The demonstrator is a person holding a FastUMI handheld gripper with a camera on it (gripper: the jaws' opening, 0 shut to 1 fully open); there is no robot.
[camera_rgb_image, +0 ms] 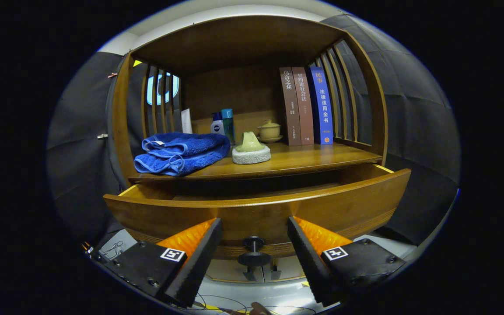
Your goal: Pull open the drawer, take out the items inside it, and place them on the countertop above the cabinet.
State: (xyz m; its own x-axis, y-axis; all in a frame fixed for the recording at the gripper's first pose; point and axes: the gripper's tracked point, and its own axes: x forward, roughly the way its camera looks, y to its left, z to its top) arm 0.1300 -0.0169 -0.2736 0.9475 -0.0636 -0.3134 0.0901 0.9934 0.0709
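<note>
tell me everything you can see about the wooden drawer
The brown wooden drawer has a curved, glossy front with paler, unstained side edges and a dark round knob low at its centre. It stands pulled partly out from under the cabinet's wooden countertop. Its inside is in shadow, so any contents cannot be made out. The gripper is open, its fingers either side of the knob, not pressing it.

Looks like a staged home corner: wooden shelf cabinet with standing books and a folded blue towel beyond the fingers, inside a black cloth booth.
</note>
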